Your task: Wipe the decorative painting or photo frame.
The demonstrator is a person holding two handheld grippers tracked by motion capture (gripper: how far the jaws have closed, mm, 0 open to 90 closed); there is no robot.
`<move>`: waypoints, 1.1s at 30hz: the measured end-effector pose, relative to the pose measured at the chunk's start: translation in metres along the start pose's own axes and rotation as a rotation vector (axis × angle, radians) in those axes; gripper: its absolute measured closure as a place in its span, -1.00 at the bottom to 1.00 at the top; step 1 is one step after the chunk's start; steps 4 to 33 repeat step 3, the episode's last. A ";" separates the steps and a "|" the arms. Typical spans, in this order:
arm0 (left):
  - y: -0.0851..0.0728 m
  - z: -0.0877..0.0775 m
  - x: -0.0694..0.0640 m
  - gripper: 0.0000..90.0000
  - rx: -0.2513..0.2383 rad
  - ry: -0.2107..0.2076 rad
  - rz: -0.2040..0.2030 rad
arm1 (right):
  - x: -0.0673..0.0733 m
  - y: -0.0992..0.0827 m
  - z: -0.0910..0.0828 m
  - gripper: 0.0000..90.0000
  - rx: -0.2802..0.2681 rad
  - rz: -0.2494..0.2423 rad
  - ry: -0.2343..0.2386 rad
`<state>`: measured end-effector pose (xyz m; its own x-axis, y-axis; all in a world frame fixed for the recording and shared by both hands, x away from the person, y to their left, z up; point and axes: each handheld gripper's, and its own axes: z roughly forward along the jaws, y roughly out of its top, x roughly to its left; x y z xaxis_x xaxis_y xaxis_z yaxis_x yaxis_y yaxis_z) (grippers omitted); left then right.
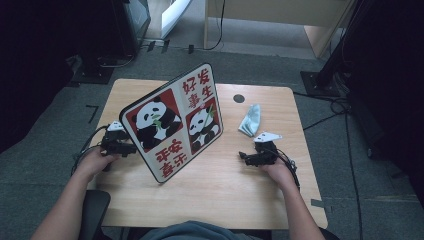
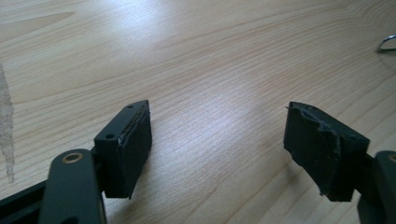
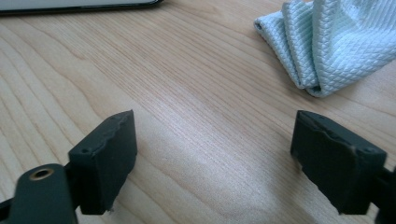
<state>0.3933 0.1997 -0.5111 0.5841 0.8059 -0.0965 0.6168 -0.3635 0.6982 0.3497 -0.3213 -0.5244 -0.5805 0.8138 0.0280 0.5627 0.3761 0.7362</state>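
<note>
A person sits at a light wooden desk [image 1: 250, 185], forearms coming in from below, with a pair of tongs in each hand. Between the hands stands a large flat panda board [image 1: 172, 122], white with red panels, two cartoon pandas and red Chinese characters; it is tilted up on its lower edge, its printed face toward the person. What props it from behind cannot be seen. The left tongs [image 1: 131, 149] rest low on the desk just beside the board's left edge, and whether they touch it cannot be told. In the left gripper view the two black jaws stand spread wide with only bare wood between them. The right tongs [image 1: 243, 157] lie on the desk well apart from the board's right side, pointing toward it; in the right gripper view their jaws are likewise spread and empty. A crumpled pale blue cloth [image 3: 327, 42] lies near them, farther back on the desk, and the board's dark lower edge shows at the top of that view. Both hands appear to have nothing in grip, so the work seems to be at a pause between handling the board and taking up the cloth. A likely next move is for the right tongs to reach back to the cloth and pinch a fold of it, while the left tongs steady the board.
</note>
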 end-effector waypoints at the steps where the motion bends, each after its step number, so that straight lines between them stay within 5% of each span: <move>1: 0.000 0.000 -0.001 -0.51 -0.001 -0.002 -0.001 | 0.000 0.000 0.000 -0.72 0.002 0.003 -0.004; 33: 0.000 0.000 -0.001 -0.51 0.003 0.000 0.009 | 0.001 0.000 0.000 -0.76 0.005 0.015 -0.014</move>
